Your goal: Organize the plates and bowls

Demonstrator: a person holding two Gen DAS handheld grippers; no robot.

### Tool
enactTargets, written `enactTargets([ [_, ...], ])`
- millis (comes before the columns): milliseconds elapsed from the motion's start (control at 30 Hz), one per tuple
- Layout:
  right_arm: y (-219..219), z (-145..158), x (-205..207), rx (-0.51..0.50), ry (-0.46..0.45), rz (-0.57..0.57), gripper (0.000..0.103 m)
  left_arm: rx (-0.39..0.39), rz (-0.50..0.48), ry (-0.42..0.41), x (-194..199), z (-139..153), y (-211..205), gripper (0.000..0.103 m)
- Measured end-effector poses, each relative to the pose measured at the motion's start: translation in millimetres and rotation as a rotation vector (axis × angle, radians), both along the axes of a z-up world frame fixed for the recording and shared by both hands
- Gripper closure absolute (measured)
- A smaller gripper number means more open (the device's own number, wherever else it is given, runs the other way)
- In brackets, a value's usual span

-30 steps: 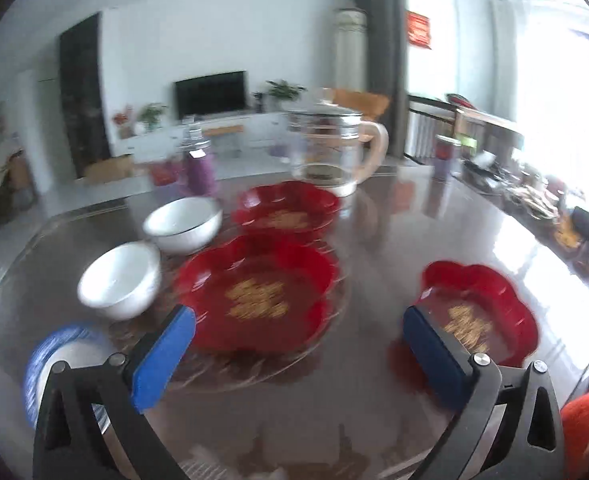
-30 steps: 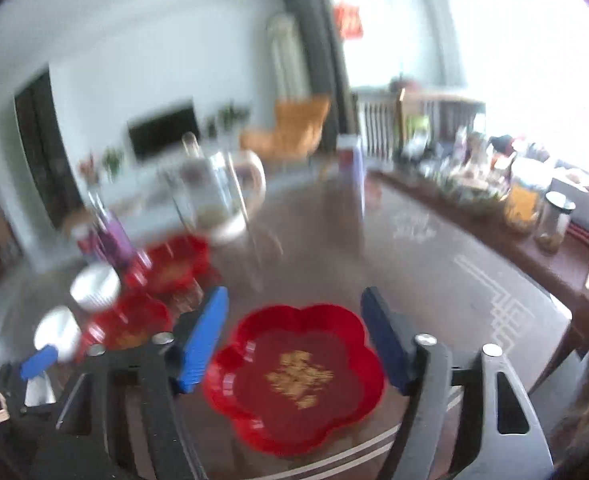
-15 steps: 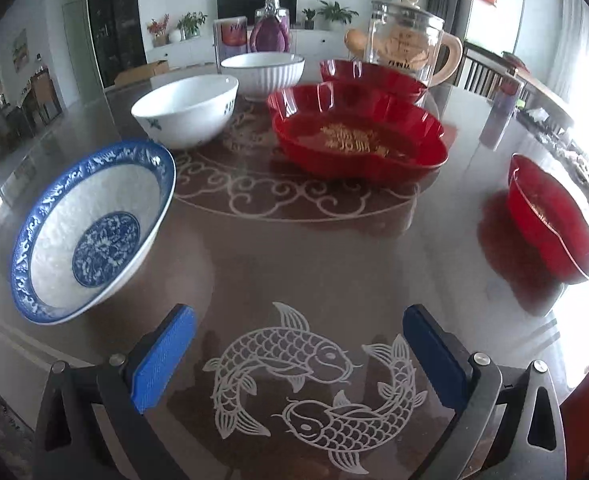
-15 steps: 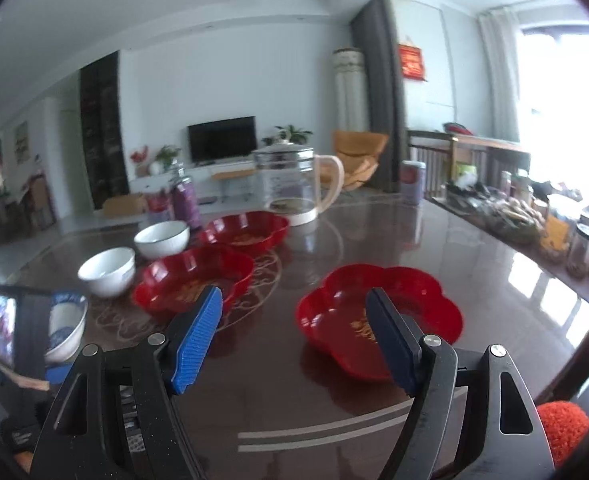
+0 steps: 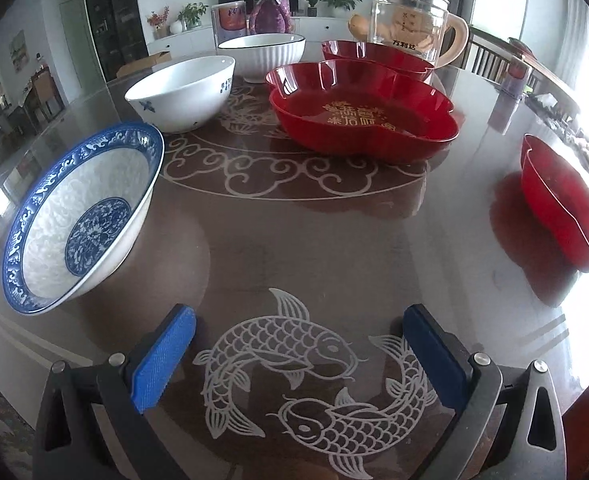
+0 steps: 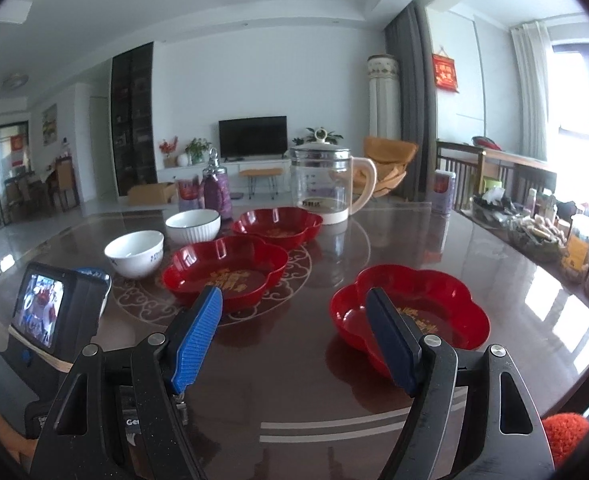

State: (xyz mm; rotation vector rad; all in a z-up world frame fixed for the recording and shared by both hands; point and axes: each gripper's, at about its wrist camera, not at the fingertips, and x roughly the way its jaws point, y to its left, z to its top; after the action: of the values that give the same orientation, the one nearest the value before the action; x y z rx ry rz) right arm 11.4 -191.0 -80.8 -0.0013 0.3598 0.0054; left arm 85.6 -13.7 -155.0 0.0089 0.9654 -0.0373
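Both tools are spread wide and carry nothing: the left tool (image 5: pixel 298 356) hangs over the fish pattern by the counter's (image 5: pixel 294 240) near edge, and the right tool (image 6: pixel 294 332) points across toward the lone red plate (image 6: pixel 414 304) near the right edge. The blue-patterned bowl (image 5: pixel 78 216) sits at the near left edge, two white bowls beyond it, two more red plates mid-counter. The risk, I'd say, is that glossy top: nudge a rim rather than straddle it and the dish may skate off the edge, and a glazed bowl pinched shallowly could slip.
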Motion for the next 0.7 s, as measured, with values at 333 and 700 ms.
enactTargets([
  [333,9.7,-2.4,-0.2,-0.021,0.009,0.037,0.025,-0.001,0.005,0.013,3.0,0.5,-0.4,0.000],
  [700,7.4,-4.5,1.5,-0.012,0.029,0.029,0.025,0.003,0.002,0.045,10.1,-0.2,-1.4,0.000],
])
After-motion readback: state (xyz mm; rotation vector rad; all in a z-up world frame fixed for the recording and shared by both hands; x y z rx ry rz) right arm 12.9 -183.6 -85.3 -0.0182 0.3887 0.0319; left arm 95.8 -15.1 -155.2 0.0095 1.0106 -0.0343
